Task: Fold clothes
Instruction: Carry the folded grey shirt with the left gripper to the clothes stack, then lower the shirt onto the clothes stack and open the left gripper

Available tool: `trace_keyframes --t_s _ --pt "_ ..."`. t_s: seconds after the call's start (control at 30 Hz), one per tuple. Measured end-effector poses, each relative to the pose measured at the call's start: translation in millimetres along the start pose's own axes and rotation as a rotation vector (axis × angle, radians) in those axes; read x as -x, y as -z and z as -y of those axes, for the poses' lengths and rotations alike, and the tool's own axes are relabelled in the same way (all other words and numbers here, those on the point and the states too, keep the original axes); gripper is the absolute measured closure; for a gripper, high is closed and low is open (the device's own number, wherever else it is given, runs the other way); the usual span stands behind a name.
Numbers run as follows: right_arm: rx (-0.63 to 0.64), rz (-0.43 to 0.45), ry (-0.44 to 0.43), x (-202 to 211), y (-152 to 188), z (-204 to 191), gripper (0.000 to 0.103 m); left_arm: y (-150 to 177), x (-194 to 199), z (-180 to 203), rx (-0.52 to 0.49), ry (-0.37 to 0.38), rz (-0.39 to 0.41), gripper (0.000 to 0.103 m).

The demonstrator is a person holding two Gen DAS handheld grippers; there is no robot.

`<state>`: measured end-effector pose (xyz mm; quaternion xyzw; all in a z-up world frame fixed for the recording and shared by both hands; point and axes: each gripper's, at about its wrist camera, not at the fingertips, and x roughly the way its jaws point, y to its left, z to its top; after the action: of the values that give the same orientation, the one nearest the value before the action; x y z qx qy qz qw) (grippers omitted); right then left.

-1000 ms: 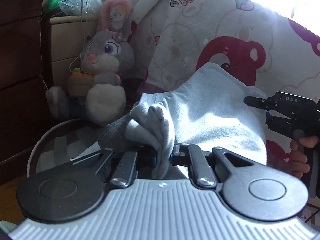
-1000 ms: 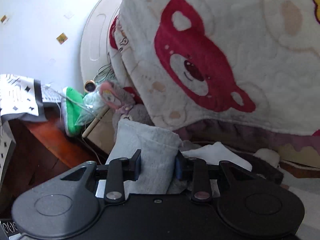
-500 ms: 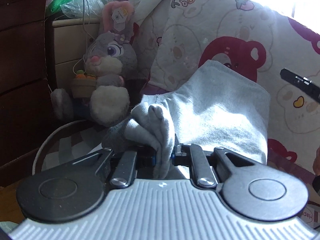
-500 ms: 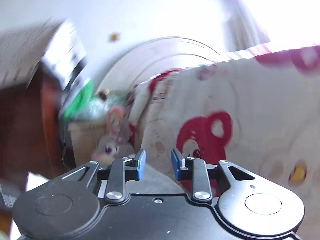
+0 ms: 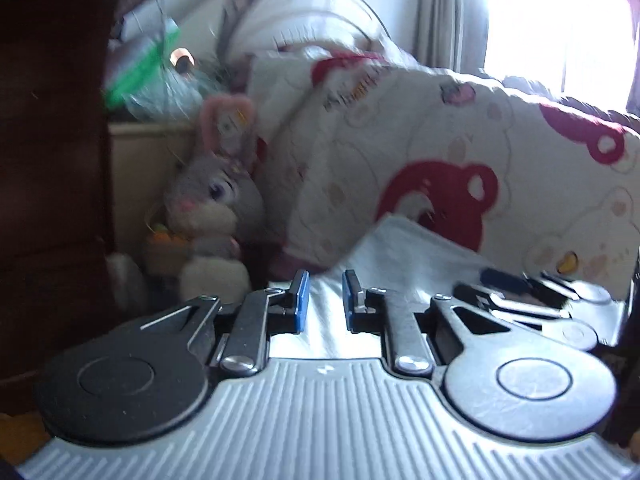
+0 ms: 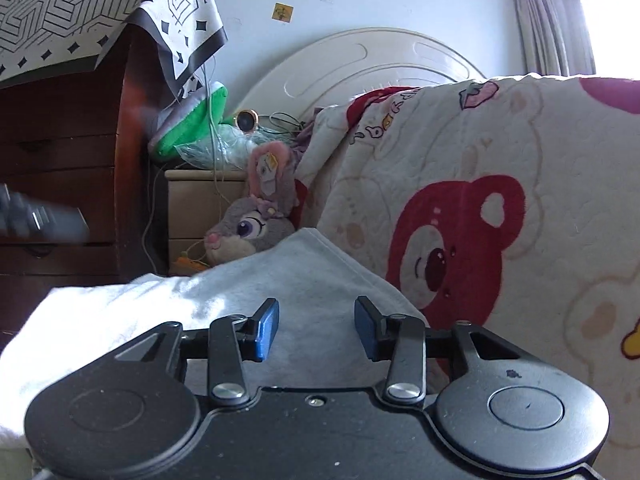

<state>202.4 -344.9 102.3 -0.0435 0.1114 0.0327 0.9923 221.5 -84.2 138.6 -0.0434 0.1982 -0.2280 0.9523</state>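
Ahead of both tongs the grey garment lies low, with open air above it. A bear-print quilt walls off the right side; the plush rabbit, nightstand and dark dresser crowd the left.

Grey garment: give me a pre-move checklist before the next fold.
1. Left gripper free of cloth: ok, jaws just opened, nothing between them.
2. Right gripper free: ok, jaws just opened, gap bare.
3. Grey garment released and lying down: ok.
4. Garment flat: not ok, it humps against the bear blanket.
5. Plush rabbit clear of the garment: cannot tell.
6. Left view sharp: not ok, blurred.
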Motion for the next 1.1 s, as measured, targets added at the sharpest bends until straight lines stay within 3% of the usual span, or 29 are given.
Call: trace_keyframes --t_s 0.07,0.13,0.2,0.5,0.7,0.8,0.93,1.0,1.1 --pt "0.033 -0.022 -0.016 -7.7 -4.5 -3.1 0.052 12.2 -28.9 3.2 -0.051 0.015 -0.117 0.086" --pt "0.091 -0.051 0.063 -19.0 -5.2 -3.0 0.055 28.1 -50.8 3.3 -0.109 0.012 -0.179 0.083" --pt "0.036 -0.109 0.141 -33.0 -3.3 10.1 0.054 30.2 -54.2 2.6 -0.116 -0.008 -0.166 0.083" --pt "-0.492 -0.132 0.057 -56.5 45.7 69.3 0.054 21.9 -78.3 6.8 -0.108 -0.006 -0.163 0.083" --pt "-0.562 -0.125 0.040 -51.1 58.7 69.0 0.054 24.5 -83.8 11.9 -0.126 -0.023 -0.161 0.083" --pt "-0.619 -0.155 0.047 -32.2 48.2 73.4 0.053 21.0 -81.8 15.5 -0.126 -0.023 -0.187 0.083" --pt "-0.465 -0.032 0.056 23.9 29.1 41.6 0.051 5.2 -77.8 28.0 -0.160 -0.011 -0.257 0.085" --pt "-0.363 -0.012 -0.026 36.6 26.0 18.0 0.051 -4.6 -77.2 30.7 -0.162 0.009 -0.279 0.084" --pt "-0.242 -0.047 -0.114 39.8 25.8 -16.3 0.051 -24.9 -70.8 38.9 -0.191 0.039 -0.233 0.082"
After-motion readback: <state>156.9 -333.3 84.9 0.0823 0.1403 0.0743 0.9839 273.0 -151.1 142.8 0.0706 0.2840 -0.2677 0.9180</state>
